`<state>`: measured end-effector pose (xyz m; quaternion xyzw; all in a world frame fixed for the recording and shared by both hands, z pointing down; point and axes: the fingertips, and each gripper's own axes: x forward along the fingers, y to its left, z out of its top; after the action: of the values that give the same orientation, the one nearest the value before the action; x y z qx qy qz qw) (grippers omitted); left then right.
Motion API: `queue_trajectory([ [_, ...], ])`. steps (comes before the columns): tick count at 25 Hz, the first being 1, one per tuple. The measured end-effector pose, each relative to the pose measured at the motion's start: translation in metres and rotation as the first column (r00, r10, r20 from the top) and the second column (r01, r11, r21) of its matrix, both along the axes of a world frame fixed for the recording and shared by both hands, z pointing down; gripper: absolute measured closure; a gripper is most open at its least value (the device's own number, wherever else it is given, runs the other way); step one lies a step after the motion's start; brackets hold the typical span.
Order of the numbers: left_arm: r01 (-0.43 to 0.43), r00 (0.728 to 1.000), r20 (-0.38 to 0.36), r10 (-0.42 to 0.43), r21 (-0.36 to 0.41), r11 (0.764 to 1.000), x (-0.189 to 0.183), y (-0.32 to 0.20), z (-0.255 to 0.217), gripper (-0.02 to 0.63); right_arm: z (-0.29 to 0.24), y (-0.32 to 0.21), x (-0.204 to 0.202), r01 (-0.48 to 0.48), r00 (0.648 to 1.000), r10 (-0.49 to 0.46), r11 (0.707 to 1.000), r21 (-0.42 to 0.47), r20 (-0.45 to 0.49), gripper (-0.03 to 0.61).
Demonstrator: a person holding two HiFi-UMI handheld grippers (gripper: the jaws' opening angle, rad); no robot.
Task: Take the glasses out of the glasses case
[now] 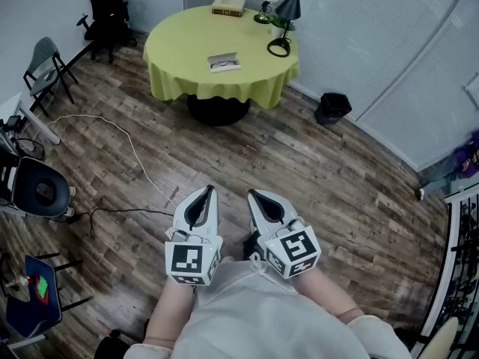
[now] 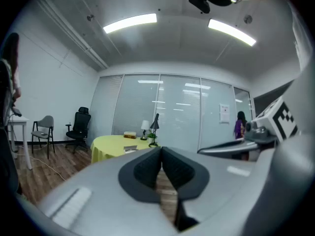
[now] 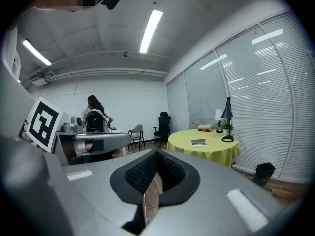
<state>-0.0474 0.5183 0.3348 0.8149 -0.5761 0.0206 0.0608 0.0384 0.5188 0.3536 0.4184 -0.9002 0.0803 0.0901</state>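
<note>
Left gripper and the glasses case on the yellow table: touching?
Apart. Head view: the left gripper sits by the person's body, with a stretch of wood floor between it and the glasses case on the yellow table.

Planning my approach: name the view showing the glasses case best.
The head view: the glasses case lies in full sight from above on the yellow table. Both gripper views show it only as a small, distant sliver.

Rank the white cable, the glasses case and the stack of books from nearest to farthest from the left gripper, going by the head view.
1. White cable: on the floor, just left of the left gripper.
2. Glasses case: ahead, mid yellow table.
3. Stack of books: at the table's far edge.
</note>
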Motion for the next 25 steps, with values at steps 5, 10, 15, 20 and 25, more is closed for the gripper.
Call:
queue_trajectory([
  [5,0.02,0.999,0.029,-0.021,0.012,1.0,-0.004,-0.004,-0.003,0.606,0.002,-0.004,-0.001,0.005,1.0,-0.005,1.0,-0.008,0.0,0.58],
  [10,0.014,1.0,0.016,-0.014,-0.005,1.0,-0.005,-0.009,0.0,0.606,0.006,-0.011,-0.002,-0.006,1.0,0.006,1.0,-0.028,0.014,0.58],
  [15,0.015,1.0,0.012,-0.015,-0.023,1.0,-0.006,-0.017,0.008,0.606,0.013,-0.022,0.002,-0.022,1.0,0.022,0.999,-0.048,0.01,0.58],
  [20,0.012,1.0,0.005,-0.012,-0.017,1.0,-0.005,-0.035,0.013,0.607,0.027,-0.041,0.005,-0.006,1.0,0.005,0.997,-0.079,-0.01,0.58],
  [25,0.031,0.999,0.022,-0.03,-0.019,0.999,-0.003,-0.072,0.018,0.607,0.037,-0.087,0.013,0.002,1.0,-0.004,0.996,-0.086,-0.018,0.58],
])
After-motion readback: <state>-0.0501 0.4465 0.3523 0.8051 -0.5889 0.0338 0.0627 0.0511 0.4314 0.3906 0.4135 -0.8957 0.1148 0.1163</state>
